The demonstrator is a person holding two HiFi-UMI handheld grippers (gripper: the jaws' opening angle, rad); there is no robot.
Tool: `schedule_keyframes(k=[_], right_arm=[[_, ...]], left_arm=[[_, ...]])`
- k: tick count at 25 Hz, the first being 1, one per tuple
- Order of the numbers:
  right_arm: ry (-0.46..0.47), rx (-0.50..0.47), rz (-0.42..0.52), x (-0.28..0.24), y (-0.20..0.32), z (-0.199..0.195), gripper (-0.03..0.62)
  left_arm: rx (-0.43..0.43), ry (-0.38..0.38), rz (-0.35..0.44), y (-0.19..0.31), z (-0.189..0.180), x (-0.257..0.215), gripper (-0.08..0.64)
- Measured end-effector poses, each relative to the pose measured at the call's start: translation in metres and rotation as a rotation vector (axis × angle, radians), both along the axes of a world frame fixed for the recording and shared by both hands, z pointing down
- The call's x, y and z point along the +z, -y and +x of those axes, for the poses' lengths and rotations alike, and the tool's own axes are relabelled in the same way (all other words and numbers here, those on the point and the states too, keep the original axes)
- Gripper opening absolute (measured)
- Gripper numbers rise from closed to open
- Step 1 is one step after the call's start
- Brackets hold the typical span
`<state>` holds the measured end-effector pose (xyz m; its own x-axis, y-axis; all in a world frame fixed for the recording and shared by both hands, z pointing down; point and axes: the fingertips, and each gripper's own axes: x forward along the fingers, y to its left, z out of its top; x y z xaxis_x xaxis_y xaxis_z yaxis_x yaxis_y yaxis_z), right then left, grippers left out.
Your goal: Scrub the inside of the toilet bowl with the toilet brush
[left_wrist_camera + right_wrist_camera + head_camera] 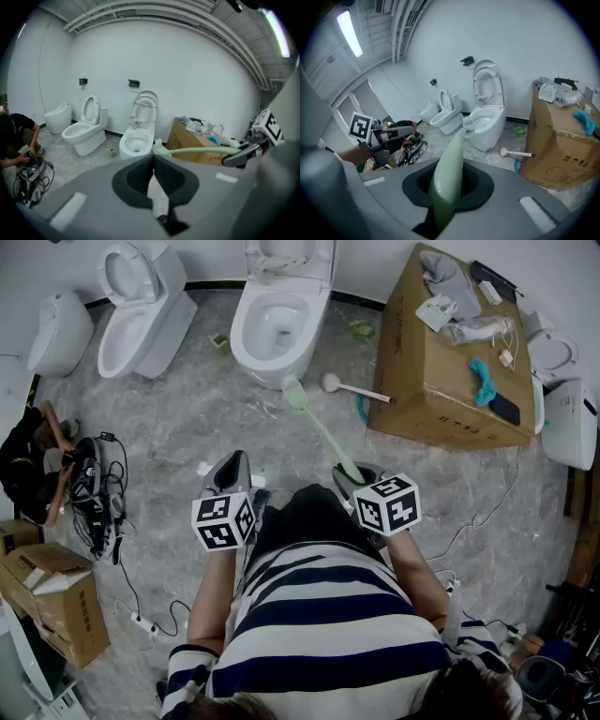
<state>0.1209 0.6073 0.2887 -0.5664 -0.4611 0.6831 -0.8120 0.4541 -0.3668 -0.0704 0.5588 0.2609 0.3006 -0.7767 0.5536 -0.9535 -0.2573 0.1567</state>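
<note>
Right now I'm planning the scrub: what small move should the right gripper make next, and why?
Probably carry the toilet brush forward so its head clears the front rim and dips into the toilet bowl. The right gripper is shut on the green handle, but the head hangs short of the bowl, outside its rim.

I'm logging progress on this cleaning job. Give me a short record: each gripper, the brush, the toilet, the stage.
right gripper: shut on the brush's handle
left gripper: shut, empty
brush: green, head just short of the toilet's front, outside the bowl
toilet: lid and seat up
stage: scrubbing not yet begun
</note>
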Motion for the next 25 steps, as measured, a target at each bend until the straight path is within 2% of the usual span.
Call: schedule_keyframes(k=[11,25], right_arm=[[0.025,0.018,-0.008,-0.002,-0.006,0.004,0.040],[0.032,-0.035,-0.009,0.005,-0.003,0.031,0.041]], left_arm=[[-0.027,0.006,-0.013,-0.007,-0.003,-0.004,0.000],[-0.046,0.040,-0.021,-0.010,0.025,-0.002,0.000]])
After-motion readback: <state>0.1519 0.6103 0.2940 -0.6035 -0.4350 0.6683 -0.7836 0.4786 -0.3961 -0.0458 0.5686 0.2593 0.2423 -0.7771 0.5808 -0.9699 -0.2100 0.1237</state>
